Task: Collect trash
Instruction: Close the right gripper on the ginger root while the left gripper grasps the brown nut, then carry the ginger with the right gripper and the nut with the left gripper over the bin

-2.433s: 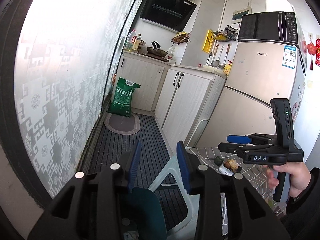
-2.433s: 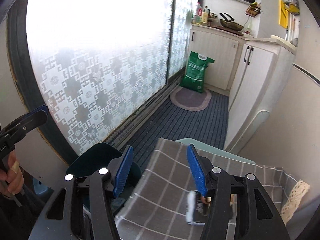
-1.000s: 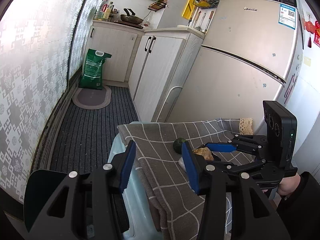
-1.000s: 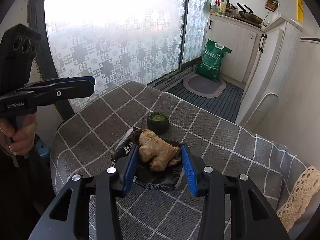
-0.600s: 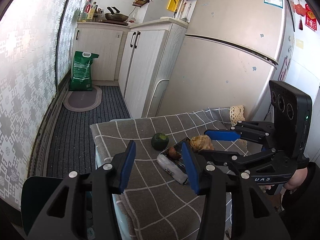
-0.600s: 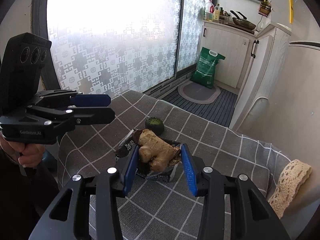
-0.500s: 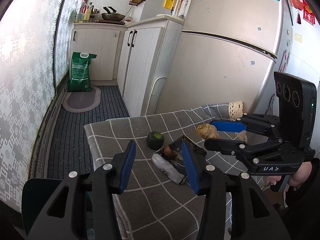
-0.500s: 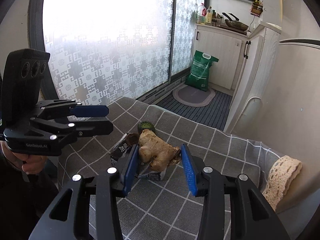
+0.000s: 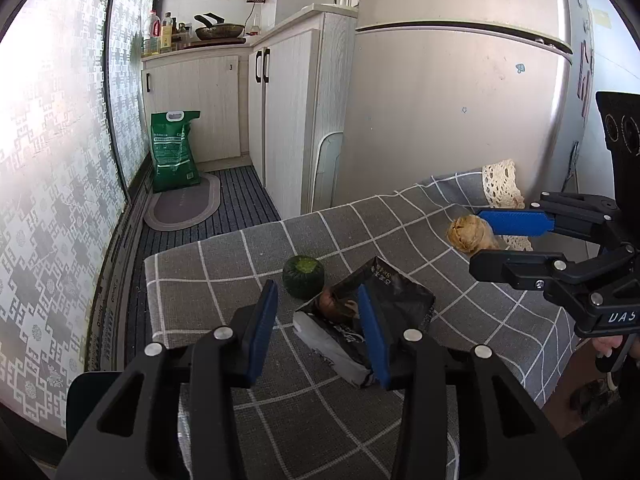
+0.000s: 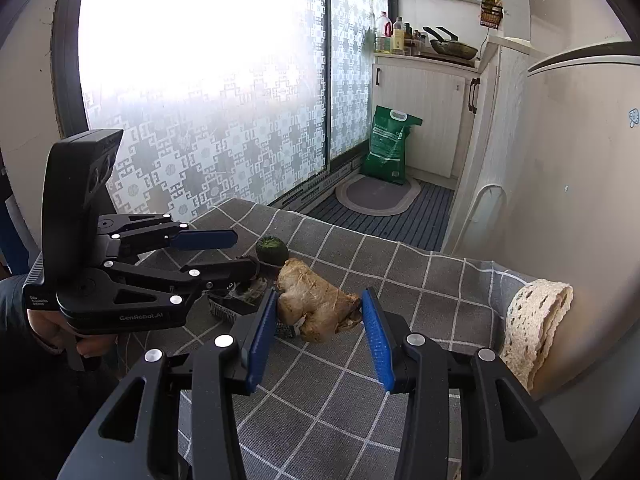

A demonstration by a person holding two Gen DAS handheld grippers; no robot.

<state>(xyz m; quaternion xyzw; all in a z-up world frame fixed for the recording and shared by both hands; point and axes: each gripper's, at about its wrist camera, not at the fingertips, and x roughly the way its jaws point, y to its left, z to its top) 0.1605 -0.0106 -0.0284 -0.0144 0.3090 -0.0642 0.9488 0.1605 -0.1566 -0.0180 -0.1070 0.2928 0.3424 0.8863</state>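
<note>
A knobbly piece of ginger (image 10: pixel 316 304) is clamped between the blue pads of my right gripper (image 10: pixel 319 330) and hangs just above the grey checked tablecloth (image 10: pixel 400 280). In the left wrist view the ginger (image 9: pixel 466 234) sits off to the right in the right gripper (image 9: pixel 486 245). A crumpled black wrapper (image 9: pixel 392 300) with a small brown scrap (image 9: pixel 332 306) on it lies on the cloth. My left gripper (image 9: pixel 318 330) hovers over its near end; its jaws are closing and do not press on the wrapper. A small dark green round fruit (image 9: pixel 303 271) lies just beyond the wrapper.
A dark teal bin (image 9: pixel 80 404) stands on the floor left of the table. A lace trim (image 10: pixel 536 320) hangs at the cloth's far right edge against the fridge (image 9: pixel 460 120). Beyond are white cabinets (image 9: pixel 280 120), a green bag (image 9: pixel 174 152) and an oval mat (image 9: pixel 184 208).
My right gripper has lifted the ginger off the black wrapper and carried it to the right. My left gripper has come in over the table to the wrapper, and its jaws have narrowed slightly.
</note>
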